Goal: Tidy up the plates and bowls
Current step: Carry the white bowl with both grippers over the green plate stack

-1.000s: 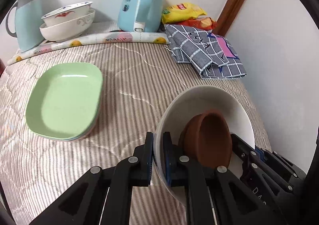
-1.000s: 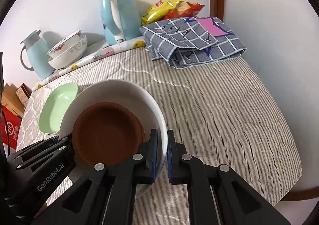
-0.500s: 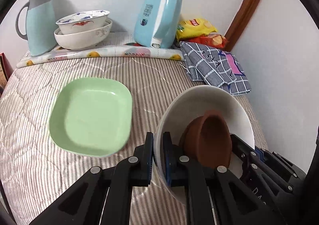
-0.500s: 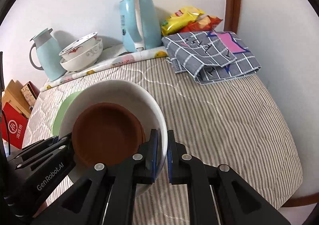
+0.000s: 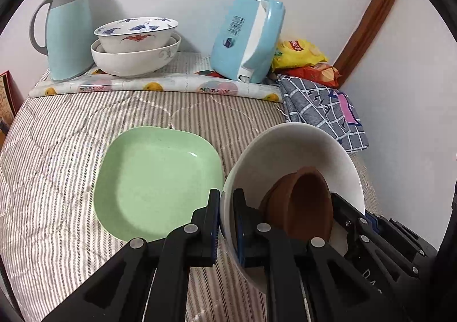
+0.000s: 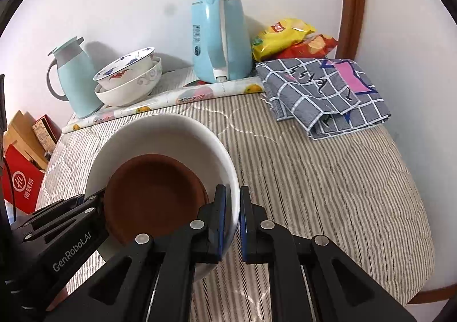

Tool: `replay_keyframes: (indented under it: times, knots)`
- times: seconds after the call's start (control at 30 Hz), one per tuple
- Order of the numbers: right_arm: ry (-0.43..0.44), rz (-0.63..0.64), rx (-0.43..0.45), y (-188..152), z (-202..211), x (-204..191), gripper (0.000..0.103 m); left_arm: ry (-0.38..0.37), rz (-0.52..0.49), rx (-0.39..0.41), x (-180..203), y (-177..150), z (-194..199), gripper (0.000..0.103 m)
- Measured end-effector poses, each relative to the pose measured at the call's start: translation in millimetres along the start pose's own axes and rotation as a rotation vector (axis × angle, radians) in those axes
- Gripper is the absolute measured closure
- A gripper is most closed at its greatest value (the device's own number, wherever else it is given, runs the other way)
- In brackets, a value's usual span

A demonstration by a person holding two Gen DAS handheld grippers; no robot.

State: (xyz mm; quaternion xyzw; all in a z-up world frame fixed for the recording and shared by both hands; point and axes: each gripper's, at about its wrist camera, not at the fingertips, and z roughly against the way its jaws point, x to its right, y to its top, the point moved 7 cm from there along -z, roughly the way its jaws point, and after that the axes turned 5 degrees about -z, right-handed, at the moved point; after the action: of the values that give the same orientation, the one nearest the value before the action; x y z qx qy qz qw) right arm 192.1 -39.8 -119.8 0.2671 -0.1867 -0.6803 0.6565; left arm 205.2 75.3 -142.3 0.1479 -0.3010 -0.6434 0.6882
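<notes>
In the left wrist view, the left gripper (image 5: 227, 225) pinches the rim of a round white ceramic bowl (image 5: 300, 148) at lower right, a brown bowl (image 5: 302, 205) nested inside; a pale green square plate (image 5: 154, 182) lies centre on the striped quilted cloth (image 5: 57, 150).

In the right wrist view, the right gripper (image 6: 232, 222) clamps the white bowl's (image 6: 171, 133) opposite rim at lower left, and the brown bowl (image 6: 151, 196) sits inside.

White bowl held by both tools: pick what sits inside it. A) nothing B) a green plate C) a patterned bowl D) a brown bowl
D: a brown bowl lies inside the white bowl, whose rim the left tool and the right tool each clamp.
</notes>
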Motion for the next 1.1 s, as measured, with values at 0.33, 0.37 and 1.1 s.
replay_keyframes:
  times: [0.33, 0.37, 1.1]
  knots:
    - [0.02, 0.013, -0.02, 4.5, -17.7, -23.7, 0.095, 0.02, 0.019, -0.013, -26.5, 7.0, -7.1, 0.093]
    - [0.024, 0.014, -0.022, 4.8, -19.0, -25.5, 0.095, 0.024, 0.018, -0.014, -29.0, 7.6, -7.3, 0.093]
    - [0.115, 0.053, -0.039, 15.4, -42.0, -78.0, 0.095, 0.1, 0.064, -0.008, -82.5, 24.6, -1.8, 0.093]
